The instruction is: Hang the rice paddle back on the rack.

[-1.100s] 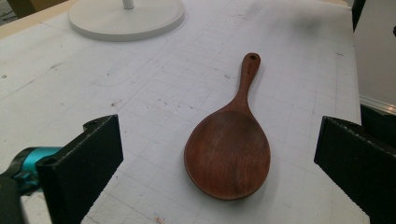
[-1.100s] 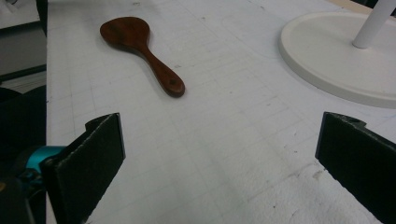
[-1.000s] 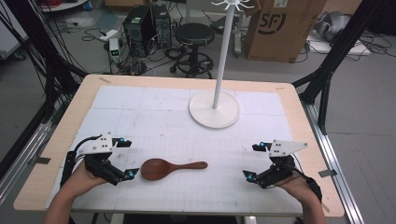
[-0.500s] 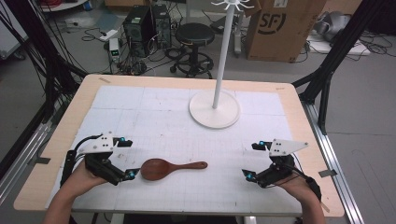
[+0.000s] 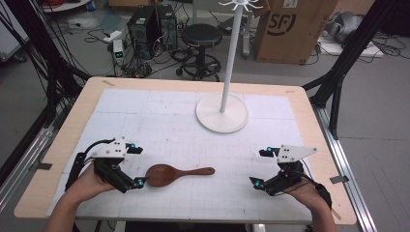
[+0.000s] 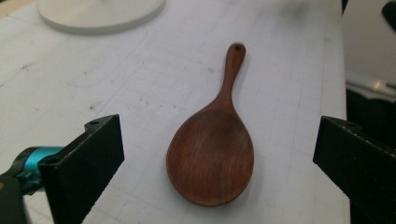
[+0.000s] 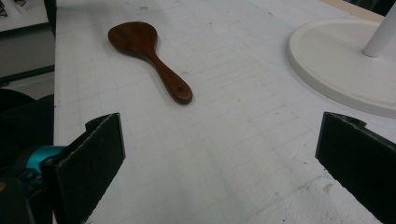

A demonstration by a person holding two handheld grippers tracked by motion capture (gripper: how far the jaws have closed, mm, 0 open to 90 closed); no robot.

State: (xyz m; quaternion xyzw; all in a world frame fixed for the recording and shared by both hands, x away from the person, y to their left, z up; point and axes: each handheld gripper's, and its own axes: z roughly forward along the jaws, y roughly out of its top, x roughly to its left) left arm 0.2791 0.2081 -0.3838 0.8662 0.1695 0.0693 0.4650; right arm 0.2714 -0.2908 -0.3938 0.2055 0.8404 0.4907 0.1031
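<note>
From the high view, almost nothing has changed since a second ago: the left gripper (image 5: 136, 166) sits at the same place beside the bowl end of the wooden spoon (image 5: 176, 174), perhaps a very little closer, and the right gripper (image 5: 258, 167) rests as before near the right front of the counter (image 5: 63, 145), well apart from the spoon. This suggests the reach for the spoon is prepared but the grasp is not yet begun. The spoon lies flat on the white gridded mat (image 5: 159, 116), its handle pointing to the right. Farther back stands the white rack (image 5: 222, 112) with its round base and thin pole, well apart from the spoon and not in the way. In the left gripper view, the fingers (image 6: 84, 165) are spread wide and hold nothing; the spoon (image 6: 212, 154) lies between them and a little ahead, bowl end nearest, handle leading away toward the rack base (image 6: 100, 11). Nothing stands between the fingers and the spoon, but it lies low on the mat, so I judge the pick-up will need a careful descent. In the right gripper view, the fingers (image 7: 91, 161) are also released and empty; the spoon (image 7: 149, 51) shows farther off, handle end nearer, and the rack base (image 7: 341, 65) is at the right.
</note>
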